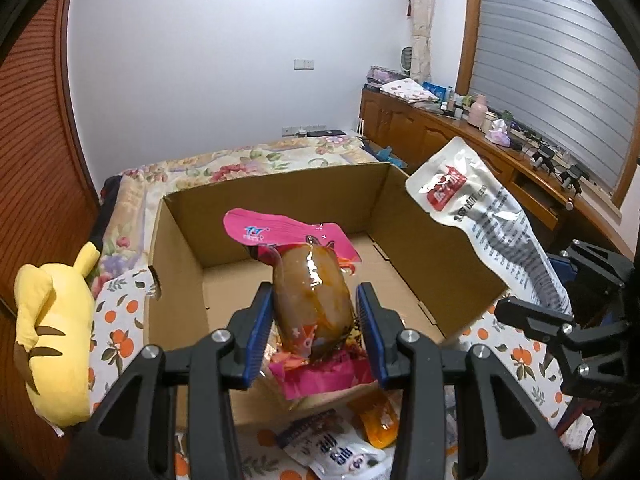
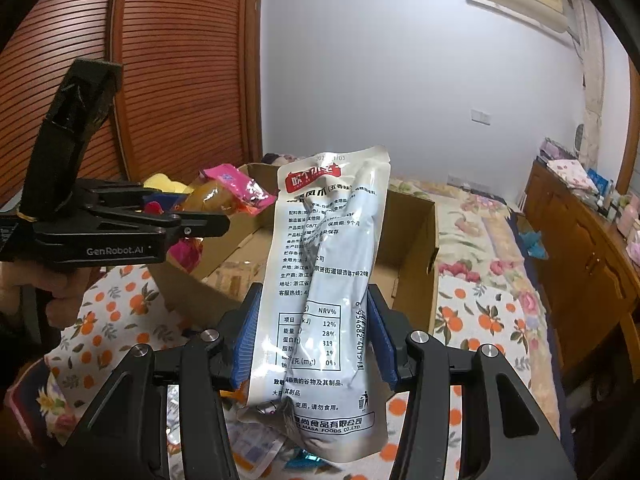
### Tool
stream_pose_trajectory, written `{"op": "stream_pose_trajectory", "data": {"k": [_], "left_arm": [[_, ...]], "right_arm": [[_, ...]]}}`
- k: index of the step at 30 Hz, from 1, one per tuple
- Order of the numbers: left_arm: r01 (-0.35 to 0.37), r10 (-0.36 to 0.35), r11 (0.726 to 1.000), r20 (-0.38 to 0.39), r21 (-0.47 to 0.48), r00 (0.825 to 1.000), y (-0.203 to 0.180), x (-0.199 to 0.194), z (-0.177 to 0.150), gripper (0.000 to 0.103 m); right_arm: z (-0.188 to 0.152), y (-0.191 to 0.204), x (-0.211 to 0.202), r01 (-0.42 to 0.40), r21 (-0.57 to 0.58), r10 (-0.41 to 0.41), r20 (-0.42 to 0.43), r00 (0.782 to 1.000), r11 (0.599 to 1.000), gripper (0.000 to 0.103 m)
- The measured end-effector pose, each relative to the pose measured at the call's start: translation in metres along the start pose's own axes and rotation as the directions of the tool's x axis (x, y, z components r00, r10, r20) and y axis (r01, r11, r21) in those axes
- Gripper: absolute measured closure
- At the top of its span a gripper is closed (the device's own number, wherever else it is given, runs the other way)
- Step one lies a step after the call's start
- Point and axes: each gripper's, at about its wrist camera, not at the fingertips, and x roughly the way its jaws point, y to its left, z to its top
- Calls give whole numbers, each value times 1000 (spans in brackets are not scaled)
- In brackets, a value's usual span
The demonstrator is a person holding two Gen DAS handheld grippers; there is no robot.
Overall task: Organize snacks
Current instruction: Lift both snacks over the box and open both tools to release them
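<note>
**Two packets held over the open carton**

Left gripper (image 1: 314, 320) clamped partway closed on a pink vacuum pack (image 1: 308, 280), blue pads pressing both flanks of its glossy brown bulge. Pack held above the near edge of the cardboard box (image 1: 280, 188), pink header pointing toward the far wall of the box. Right gripper (image 2: 310, 336) likewise partway closed, gripping a tall white pouch (image 2: 320, 280) around its lower half, top standing upright over the box's near right corner.

Handling, as a judgement: pink pack probably dense and firm at the bulge, film slick and shiny, so best squeezed across the thick middle as now, not by the floppy sealed ends. White pouch looks light, creased and limp; prone to fold or swing above the pads, so a low, mid-width hold suits, with a gentle release close to the box floor.

Seen only from the left wrist: the bare box floor, a yellow plush toy (image 1: 52, 340) beside the box's left wall, loose snack packets (image 1: 340, 448) on the orange-print bedspread (image 1: 116, 344) before the box. Seen only from the right wrist: the pouch's printed back, and the person's hand (image 2: 60, 288) on the left gripper's handle.
</note>
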Motion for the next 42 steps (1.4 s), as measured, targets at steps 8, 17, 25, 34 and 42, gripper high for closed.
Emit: {"op": "stream_pose_trajectory", "data": {"k": [8,17,25,34,42], "left_arm": [[-17,17,1000,-31,-21,999,18,26,9,62],[-9,9,1000,-8,-20,1000,25,34,16,47],[-17,17,1000,38,6,999,30,21,15,43],[-24,22,999,62,28,998,32,10,13,43],[-19,18,1000,66,15,998,32,6,6,43]], "right_arm": [[17,-8,28,-17,-3,17,-13,1000,1000,53],[39,-6,60,-31,-26,30,-30,999,999,52],[47,4,88,-22,-48,18,-67,998,999,51],[42,10,108,-16,-56,9,-120,993,998,47],[34,7,112,5,-24,-8,-139,990,1000,38]]}}
